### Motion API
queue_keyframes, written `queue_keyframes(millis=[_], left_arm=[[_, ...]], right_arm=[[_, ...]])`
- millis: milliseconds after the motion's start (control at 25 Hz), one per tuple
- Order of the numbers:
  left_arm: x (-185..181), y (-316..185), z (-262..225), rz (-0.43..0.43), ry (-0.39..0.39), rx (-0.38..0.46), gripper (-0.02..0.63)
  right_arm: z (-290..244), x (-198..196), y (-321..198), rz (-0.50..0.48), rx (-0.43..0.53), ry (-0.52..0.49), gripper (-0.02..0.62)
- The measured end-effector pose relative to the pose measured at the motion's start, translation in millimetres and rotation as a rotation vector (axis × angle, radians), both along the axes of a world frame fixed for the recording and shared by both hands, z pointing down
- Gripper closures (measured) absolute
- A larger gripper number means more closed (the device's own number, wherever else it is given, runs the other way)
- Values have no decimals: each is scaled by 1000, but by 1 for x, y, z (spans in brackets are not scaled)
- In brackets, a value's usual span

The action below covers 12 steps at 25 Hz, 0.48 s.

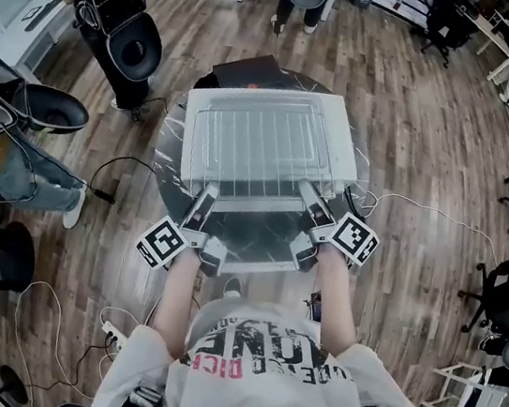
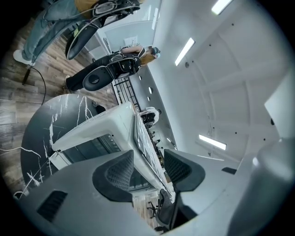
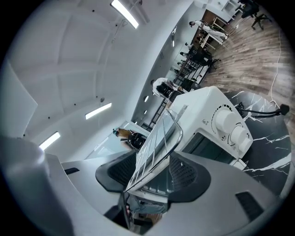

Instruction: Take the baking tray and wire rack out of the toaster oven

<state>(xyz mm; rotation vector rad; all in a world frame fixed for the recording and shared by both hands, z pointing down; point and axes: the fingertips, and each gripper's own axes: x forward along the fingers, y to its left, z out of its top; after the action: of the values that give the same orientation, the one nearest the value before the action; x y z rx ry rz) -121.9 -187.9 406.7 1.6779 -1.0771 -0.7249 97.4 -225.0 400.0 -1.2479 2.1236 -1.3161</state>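
Though unseen overhead — two white dials [image 3: 225,120]

Toaster oven [image 3: 203,108]: white casing, smooth, satin sheen. Knobs [image 3: 233,126] on its front: white plastic. Wire rack [image 3: 161,138] on top of it: bright polished metal. Table [image 3: 269,154] under it: black, glossy, white marble veining. Floor [image 1: 417,127] around it: matt wood-grain planks. Right gripper [image 3: 154,160]: matt grey plastic body; pads [image 3: 120,169] black, fine-textured.

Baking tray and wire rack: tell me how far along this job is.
Done: the wire rack and baking tray are out, lying on top of the toaster oven. In hand: left gripper and right gripper sit open around their near edge, gripping nothing. Left: probably only drawing both grippers back.
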Motion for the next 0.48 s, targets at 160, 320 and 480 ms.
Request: queue_keyframes(millis=[160, 320, 480], left_arm=[[2, 11, 1, -3, -5, -5, 422], [3, 20, 3, -6, -3, -6, 422], [10, 31, 6, -3, -6, -12, 422]], right_arm=[[1, 8, 12, 9, -7, 1, 400], [5, 17, 23, 33, -30, 1, 400], [6, 25, 32, 31, -11, 2, 400]])
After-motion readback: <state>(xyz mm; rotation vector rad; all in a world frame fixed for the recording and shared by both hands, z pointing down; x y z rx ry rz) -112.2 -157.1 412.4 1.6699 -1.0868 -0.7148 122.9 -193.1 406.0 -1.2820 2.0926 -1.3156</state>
